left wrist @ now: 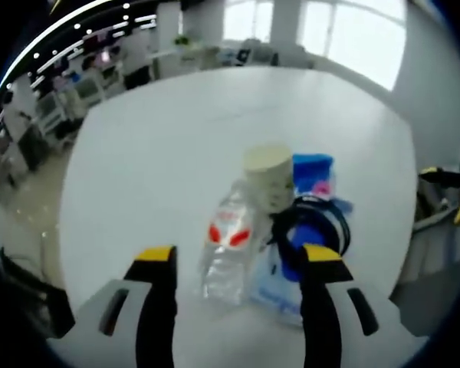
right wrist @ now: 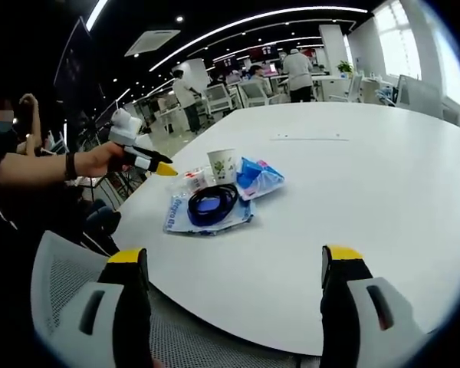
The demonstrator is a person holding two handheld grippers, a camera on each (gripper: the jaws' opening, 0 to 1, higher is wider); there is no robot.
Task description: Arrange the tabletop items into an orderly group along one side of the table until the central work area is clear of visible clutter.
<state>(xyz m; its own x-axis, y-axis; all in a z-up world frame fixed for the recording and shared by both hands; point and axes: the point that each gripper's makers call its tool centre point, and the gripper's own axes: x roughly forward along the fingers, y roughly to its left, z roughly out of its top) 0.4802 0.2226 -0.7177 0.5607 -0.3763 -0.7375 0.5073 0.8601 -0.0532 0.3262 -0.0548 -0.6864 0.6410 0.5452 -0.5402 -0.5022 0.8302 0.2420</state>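
- While both our grippers, left gripper [left wrist: 241, 264] and right gripper [right wrist: 234, 264], gape wide, we hold nothing.
- Near the round white table [right wrist: 353, 192] edge, we see a clear crinkly bottle [left wrist: 226, 245], paper cup [left wrist: 269, 178], black cable loop [right wrist: 211, 204] and shiny blue packets [right wrist: 258, 178] huddled together.

Clear bottle [left wrist: 228, 249] lies flat beside an upright paper cup [left wrist: 269, 178]; black cable coil [left wrist: 310, 222] rests on blue packets [left wrist: 313, 172].

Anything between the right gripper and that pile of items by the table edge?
No. In the right gripper view, bare white table lies between the open right gripper and the pile: black cable coil, paper cup, blue packet.
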